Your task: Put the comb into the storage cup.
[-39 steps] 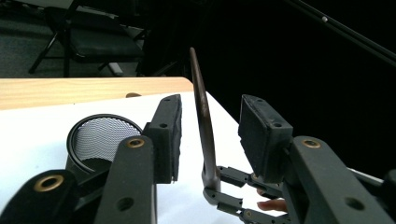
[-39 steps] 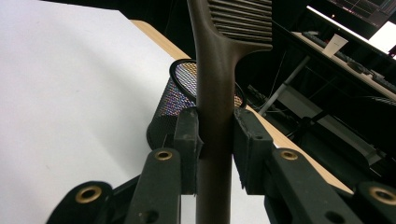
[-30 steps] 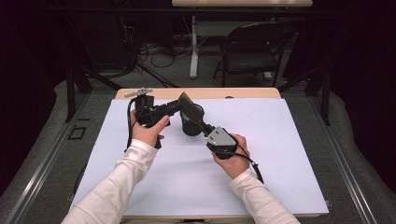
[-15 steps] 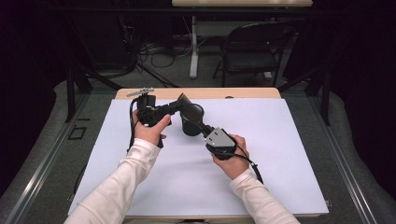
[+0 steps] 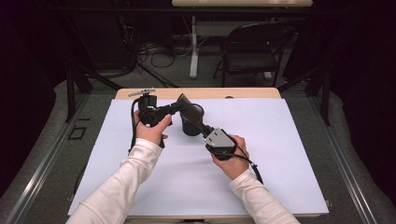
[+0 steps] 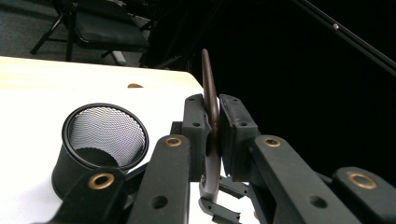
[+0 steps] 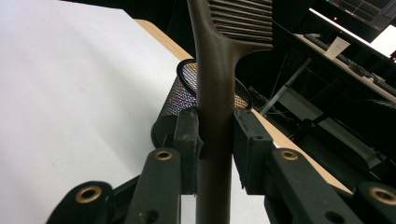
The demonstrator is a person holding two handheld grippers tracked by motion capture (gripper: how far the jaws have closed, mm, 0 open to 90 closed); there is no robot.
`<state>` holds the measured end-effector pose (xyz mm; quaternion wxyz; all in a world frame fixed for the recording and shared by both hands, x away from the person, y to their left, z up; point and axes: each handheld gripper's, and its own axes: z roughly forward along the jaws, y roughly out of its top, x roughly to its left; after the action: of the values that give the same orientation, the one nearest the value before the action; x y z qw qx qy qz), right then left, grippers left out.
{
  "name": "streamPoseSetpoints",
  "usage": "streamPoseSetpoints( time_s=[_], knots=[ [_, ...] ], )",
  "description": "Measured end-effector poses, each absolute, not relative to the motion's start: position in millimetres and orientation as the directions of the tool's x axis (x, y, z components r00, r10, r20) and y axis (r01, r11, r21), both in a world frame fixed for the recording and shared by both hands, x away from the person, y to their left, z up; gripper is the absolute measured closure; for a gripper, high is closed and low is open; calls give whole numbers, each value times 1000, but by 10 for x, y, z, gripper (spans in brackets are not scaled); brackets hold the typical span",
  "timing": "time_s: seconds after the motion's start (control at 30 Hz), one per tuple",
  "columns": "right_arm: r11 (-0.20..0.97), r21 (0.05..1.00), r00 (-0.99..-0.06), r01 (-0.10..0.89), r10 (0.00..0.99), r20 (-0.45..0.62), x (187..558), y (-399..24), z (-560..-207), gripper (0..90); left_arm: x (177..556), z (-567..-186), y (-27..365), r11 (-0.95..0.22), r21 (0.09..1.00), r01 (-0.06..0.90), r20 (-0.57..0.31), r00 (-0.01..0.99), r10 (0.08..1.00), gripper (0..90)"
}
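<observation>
A person's two sleeved forearms reach in over a white table cover, each hand holding a two-jaw gripper. Nearest, the right gripper has its jaws shut tight on the handle of a dark brown spatula, its pads pressing both sides of the handle just below the slotted blade. Beyond it, the left gripper has just been closing and now clamps the thin edge of the spatula blade between its pads. The spatula hangs in the air between the two grippers, just above a black mesh cup that stands upright on the cover. Behind the table stands a black chair.
</observation>
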<state>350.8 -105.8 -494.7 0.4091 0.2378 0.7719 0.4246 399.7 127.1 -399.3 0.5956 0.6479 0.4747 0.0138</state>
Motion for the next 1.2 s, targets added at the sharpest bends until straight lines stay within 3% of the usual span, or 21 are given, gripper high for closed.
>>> streamPoseSetpoints(
  time_s=[1.2],
  knots=[
    [503,864,-566,35,722,-397,3499,-1053,-4947,728,4006,-3990,1275,218,735,642,-615,497,612,848]
  ],
)
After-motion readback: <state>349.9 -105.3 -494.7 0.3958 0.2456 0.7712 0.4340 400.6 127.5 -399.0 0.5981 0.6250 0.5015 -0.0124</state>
